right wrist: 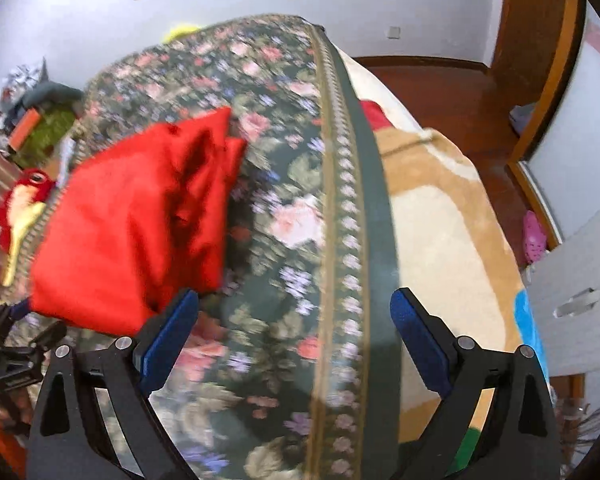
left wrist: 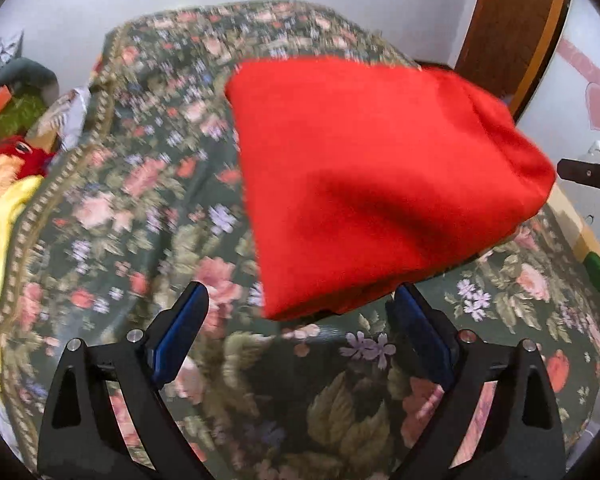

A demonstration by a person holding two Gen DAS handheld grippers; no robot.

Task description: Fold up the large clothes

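Note:
A red garment [left wrist: 372, 176] lies folded into a compact bundle on the floral bedspread [left wrist: 148, 208]. My left gripper [left wrist: 300, 300] is open, its blue-padded fingers [left wrist: 184, 332] apart just at the bundle's near edge, holding nothing. In the right wrist view the red garment [right wrist: 140, 216] lies to the left on the bedspread [right wrist: 284, 220]. My right gripper [right wrist: 294, 308] is open and empty, to the right of the bundle over the bedspread's bordered edge. Both views are motion-blurred.
A red and yellow plush toy [left wrist: 8, 184] and other items lie at the bed's left side. A beige blanket [right wrist: 452, 216] covers the bed right of the bedspread. Wooden floor [right wrist: 444, 88], a door frame [left wrist: 512, 36] and a white cabinet [right wrist: 580, 288] stand to the right.

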